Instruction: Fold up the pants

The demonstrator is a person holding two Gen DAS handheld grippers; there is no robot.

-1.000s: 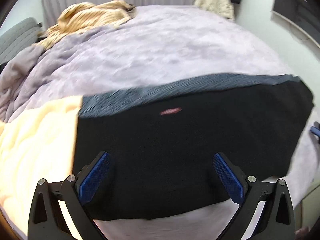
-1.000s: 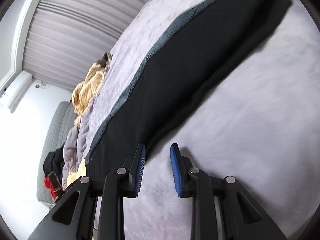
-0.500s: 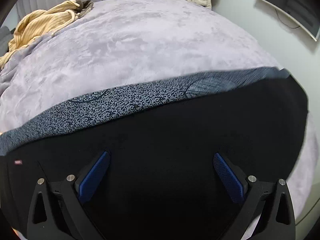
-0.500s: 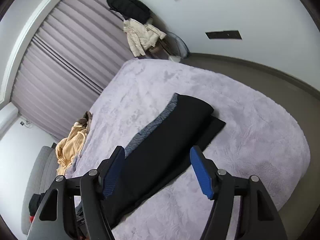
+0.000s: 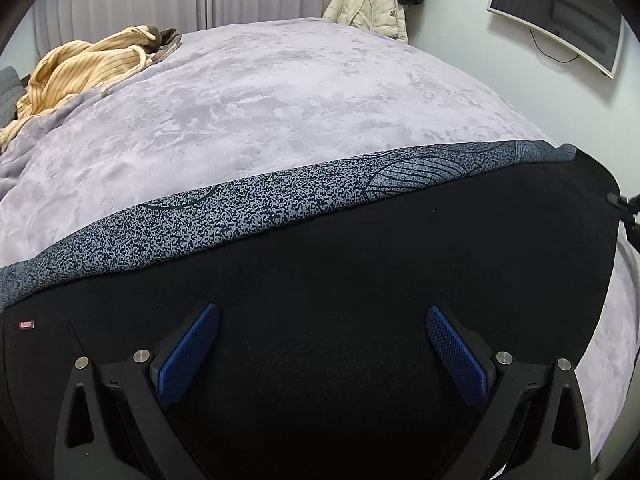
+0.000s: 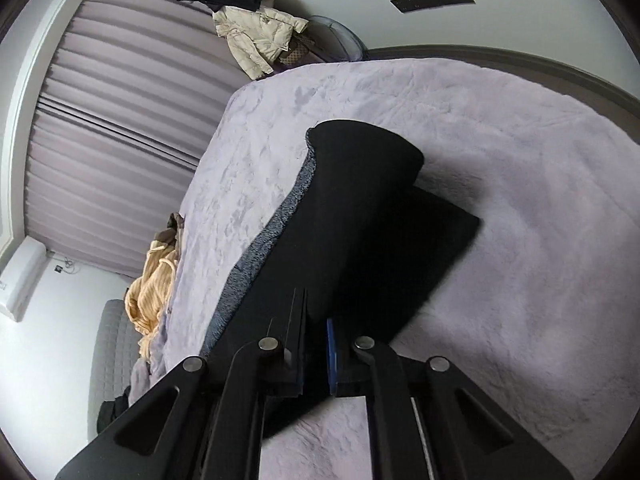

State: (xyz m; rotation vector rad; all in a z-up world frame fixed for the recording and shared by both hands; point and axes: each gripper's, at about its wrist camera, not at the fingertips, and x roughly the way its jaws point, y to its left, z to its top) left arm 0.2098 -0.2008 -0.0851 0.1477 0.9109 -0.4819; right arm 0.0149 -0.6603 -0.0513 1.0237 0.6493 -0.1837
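The black pants (image 5: 360, 264) with a speckled grey side stripe (image 5: 240, 216) lie folded lengthwise on the lilac bed cover (image 5: 280, 100). My left gripper (image 5: 322, 344) is open and hovers just over the black cloth, holding nothing. In the right wrist view the pants (image 6: 352, 208) stretch away from me, with a lower layer sticking out to the right. My right gripper (image 6: 316, 354) is shut on the near edge of the pants, the cloth pinched between its pads.
A yellow ribbed garment (image 5: 80, 68) lies at the far left of the bed. A cream jacket (image 5: 368, 4) hangs past the far bed edge. A monitor (image 5: 560, 12) is on the right wall. Curtains (image 6: 120, 120) stand behind the bed.
My right gripper opened wide, then closed on the pants' near edge. My left gripper moved right along the pants and lower over them, staying open.
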